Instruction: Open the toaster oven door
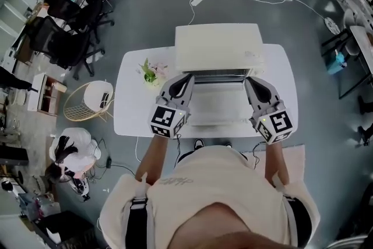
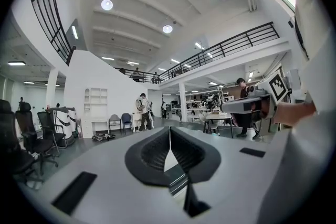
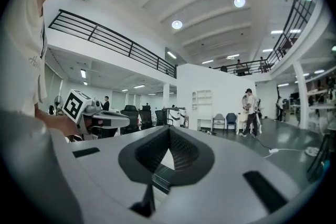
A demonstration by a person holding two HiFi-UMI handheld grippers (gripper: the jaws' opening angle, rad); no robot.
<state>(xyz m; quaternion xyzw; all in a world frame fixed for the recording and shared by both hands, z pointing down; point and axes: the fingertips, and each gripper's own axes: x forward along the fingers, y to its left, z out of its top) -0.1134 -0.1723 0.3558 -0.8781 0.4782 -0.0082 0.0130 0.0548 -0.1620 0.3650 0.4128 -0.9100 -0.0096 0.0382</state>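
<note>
Left gripper (image 1: pixel 187 79) and right gripper (image 1: pixel 249 81), jaws pressed together empty, flank the toaster oven door (image 1: pixel 218 103), seemingly already down flat: stiff, hinged, probably light, best taken at its front edge.

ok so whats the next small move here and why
Probably ease both grippers back and clear. The toaster oven door already seems to lie flat open, and the left gripper and right gripper only flank it, each with jaws together and holding nothing.
</note>
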